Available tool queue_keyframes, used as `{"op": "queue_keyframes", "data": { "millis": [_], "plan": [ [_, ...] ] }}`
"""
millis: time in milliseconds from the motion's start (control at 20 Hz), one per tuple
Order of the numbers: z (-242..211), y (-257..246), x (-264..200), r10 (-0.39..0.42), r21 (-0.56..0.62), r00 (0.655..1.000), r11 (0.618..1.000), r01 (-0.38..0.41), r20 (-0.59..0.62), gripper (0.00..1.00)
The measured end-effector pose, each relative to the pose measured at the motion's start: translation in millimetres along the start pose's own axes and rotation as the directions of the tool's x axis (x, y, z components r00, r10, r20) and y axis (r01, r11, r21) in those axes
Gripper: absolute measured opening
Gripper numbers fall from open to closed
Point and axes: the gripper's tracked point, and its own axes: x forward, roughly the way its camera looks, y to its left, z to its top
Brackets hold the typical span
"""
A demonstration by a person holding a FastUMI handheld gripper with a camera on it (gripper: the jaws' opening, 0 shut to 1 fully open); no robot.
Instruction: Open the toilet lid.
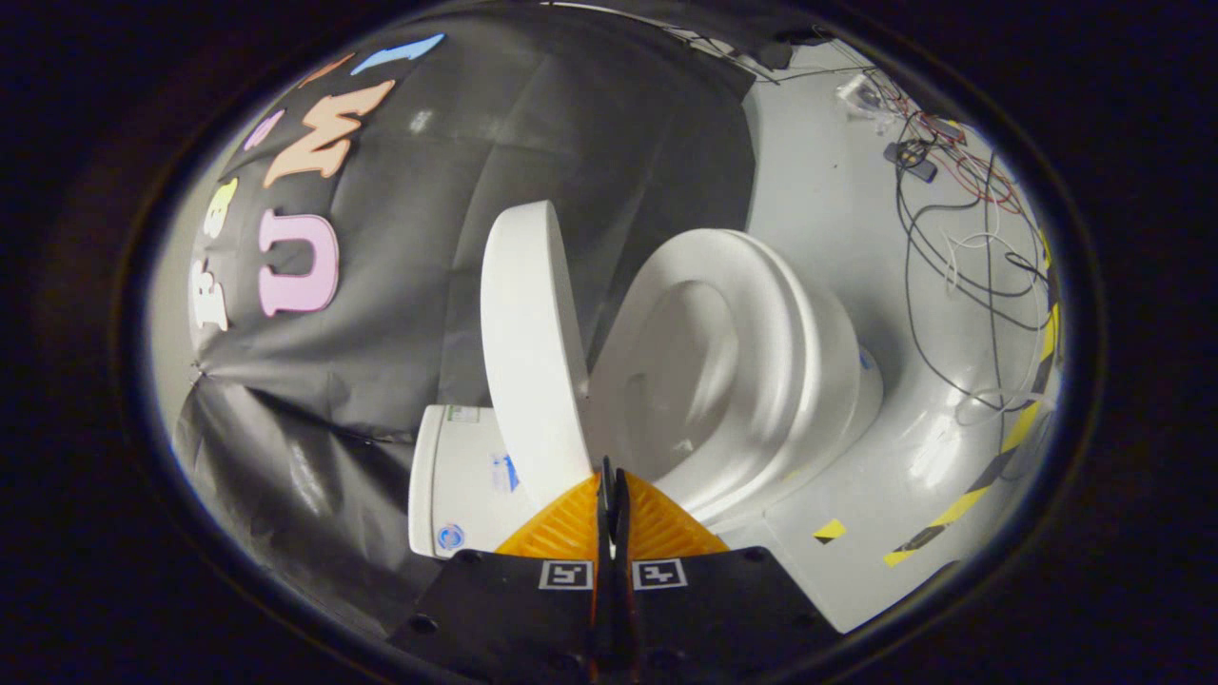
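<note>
The view is rolled sideways. A white toilet stands ahead, its lid (pixel 528 352) raised well away from the seat (pixel 752 314), so the bowl (pixel 680 381) shows open between them. The white tank (pixel 457 480) sits behind the lid, against the black cloth wall. My gripper (pixel 610 476) is shut, its two fingers pressed together with nothing between them. The fingertips sit just in front of the hinge end, where lid and seat meet; I cannot tell whether they touch it.
A pale glossy floor (pixel 837 190) runs beyond the toilet. Loose cables (pixel 952 238) and small electronics lie on it farther off. Yellow-and-black tape (pixel 990 476) marks the floor's border. Black cloth (pixel 400 314) hangs behind the tank.
</note>
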Motion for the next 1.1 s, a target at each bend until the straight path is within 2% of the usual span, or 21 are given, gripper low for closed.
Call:
{"op": "queue_keyframes", "data": {
  "millis": [50,250,450,700,1100],
  "plan": [
    [0.4,9.8,2.8,0.025,0.005,1.0,1.0,-0.025,0.011,0.01],
    [-19.3,52.6,-2.3,0.153,-0.114,0.988,0.982,-0.153,-0.013,0.02],
    [-8.9,35.2,1.7,0.083,-0.172,0.997,0.982,-0.082,0.0,0.02],
    [-8.6,45.2,3.4,0.089,-0.107,0.994,0.991,-0.081,0.07,0.02],
    [-27.9,89.5,4.2,0.037,-0.242,0.999,0.97,-0.029,0.029,0.02]
  ]
}}
